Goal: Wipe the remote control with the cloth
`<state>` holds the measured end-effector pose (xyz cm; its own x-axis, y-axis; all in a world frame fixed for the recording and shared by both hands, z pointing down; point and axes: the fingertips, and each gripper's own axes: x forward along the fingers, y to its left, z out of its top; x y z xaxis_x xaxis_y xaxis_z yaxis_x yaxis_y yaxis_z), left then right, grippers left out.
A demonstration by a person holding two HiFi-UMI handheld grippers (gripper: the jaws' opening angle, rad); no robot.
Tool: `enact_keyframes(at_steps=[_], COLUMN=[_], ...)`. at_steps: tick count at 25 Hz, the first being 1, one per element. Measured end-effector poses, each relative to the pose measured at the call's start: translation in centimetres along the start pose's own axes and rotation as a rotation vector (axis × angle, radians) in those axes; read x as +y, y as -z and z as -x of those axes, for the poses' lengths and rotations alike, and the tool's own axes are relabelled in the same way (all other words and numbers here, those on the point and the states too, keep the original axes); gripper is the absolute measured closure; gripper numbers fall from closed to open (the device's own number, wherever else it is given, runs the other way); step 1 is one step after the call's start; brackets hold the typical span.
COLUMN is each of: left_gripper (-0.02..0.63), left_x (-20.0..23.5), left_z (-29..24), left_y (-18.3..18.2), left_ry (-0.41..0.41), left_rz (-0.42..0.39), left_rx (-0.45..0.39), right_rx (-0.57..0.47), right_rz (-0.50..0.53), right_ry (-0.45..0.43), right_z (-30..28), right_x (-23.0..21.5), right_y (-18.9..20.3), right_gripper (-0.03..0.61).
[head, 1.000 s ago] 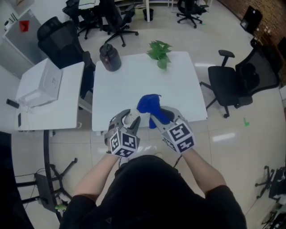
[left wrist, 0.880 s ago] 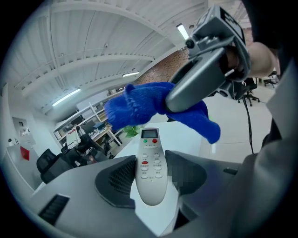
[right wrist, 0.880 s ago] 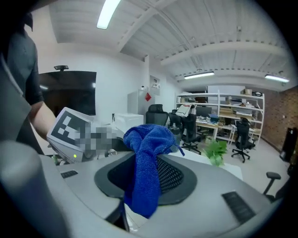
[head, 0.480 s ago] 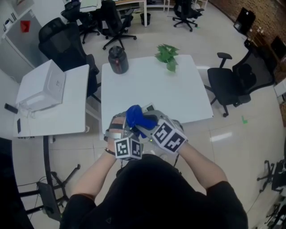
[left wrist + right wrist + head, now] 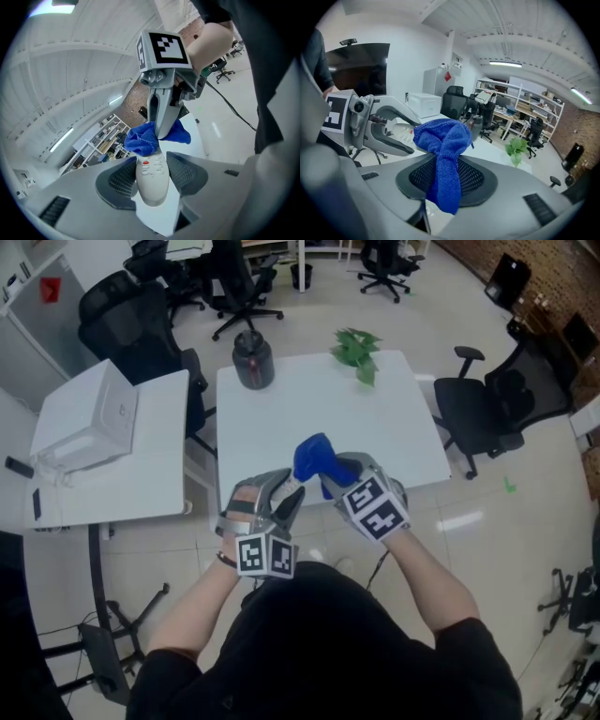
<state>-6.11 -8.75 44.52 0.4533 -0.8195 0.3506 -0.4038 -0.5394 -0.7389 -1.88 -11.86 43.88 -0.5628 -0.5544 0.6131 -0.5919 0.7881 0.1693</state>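
A white remote control [image 5: 151, 183] with small red and grey buttons is clamped between the pads of my left gripper [image 5: 153, 173], its button end pointing away. My right gripper [image 5: 447, 180] is shut on a blue cloth [image 5: 443, 136], and its jaws have just closed a little further on it. The cloth's bunched top touches the remote's far end [image 5: 400, 131]. In the head view both grippers hang over the white table's near edge [image 5: 281, 486]: the left gripper [image 5: 272, 507] is on the left, the right gripper [image 5: 349, 476] on the right, and the cloth [image 5: 314, 457] between them.
A dark jug [image 5: 253, 360] and a small green plant [image 5: 358, 349] stand at the table's far edge. On the left is a white side desk [image 5: 141, 474] with a white box [image 5: 89, 423]. Black office chairs [image 5: 492, 409] stand on the right and behind.
The right gripper carried the cloth left over the remote in the left gripper, then back to the right. The left gripper rolled and rose a little.
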Motion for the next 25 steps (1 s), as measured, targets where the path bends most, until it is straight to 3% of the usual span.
enact_keyframes(at_steps=[3,6,11,15,21,23,25], left_gripper=[0.41,0.41,0.41,0.41,0.41,0.41,0.41], left_x=[0.3,0.5,0.4,0.0,0.1,0.3,0.9], left_z=[0.2,0.1,0.3,0.8,1.2,1.1,1.0], left_y=[0.8,1.5,0.8,0.2,-0.1,-0.1,0.2], left_ry=[0.0,-0.002,-0.007,-0.016,-0.027,-0.026,-0.011], left_rz=[0.033,0.05,-0.03,-0.089,-0.047,-0.001,0.159], left_rx=[0.014,0.03,0.021,0.006,-0.011,-0.016,-0.029], right_rx=[-0.042,-0.077,-0.032,0.02,0.057,0.053,-0.007], right_rz=[0.003,0.075,0.149,0.154,0.117,0.109,0.095], right_ry=[0.004,-0.101,-0.232,-0.164,-0.022,0.007,0.031], right_z=[1.0,1.3,0.6,0.4,0.0,0.1,1.1], right_x=[0.6,4.7,8.8,6.7,1.8,0.8,0.4], right_y=[-1.6,-3.7,-4.1,-2.8,-0.8,-0.7,-1.7], right_gripper=[0.449,0.449,0.449,0.449,0.451,0.451,0.451])
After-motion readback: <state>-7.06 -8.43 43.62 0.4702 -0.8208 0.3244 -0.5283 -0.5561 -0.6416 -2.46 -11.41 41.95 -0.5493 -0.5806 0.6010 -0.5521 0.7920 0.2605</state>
